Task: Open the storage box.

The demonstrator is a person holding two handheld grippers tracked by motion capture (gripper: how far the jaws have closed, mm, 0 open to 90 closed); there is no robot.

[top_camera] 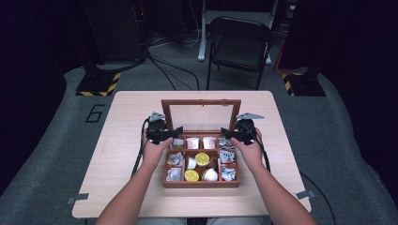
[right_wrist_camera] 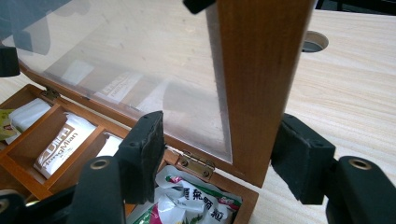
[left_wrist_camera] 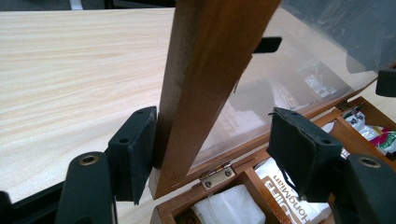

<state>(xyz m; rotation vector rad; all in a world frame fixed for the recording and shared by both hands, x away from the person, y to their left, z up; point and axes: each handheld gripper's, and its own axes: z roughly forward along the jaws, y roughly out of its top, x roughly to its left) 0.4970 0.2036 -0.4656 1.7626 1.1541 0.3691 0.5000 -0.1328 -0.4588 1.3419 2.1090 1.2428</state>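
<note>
Box: a wooden box sits in the middle of the table, just in front of the person.
Lid: the glass-paned lid stands nearly upright on hinges at the box's far edge; its long axis runs left to right, its two side rails rise upward.
Left gripper: the left gripper is at the lid's left rail, low down near the hinge. The rail lies between the jaws; the outer pad touches the wood, the inner pad stands clear of the glass, so no firm clamp.
Right gripper: the right gripper straddles the lid's right rail the same way, just above the hinge. Both pads appear apart from the wood: jaws parted, nothing squeezed.
Nearer hand: neither; each hand is equally close to its own side of the lid.
Judged step: the lid looks ready to be swung on its hinges, both sides moving together.
Box contents: nine compartments. Back row holds white tea packets and printed sachets; the middle and front rows hold small cups with yellow lids, white cups and silvery wrapped pieces.
</note>
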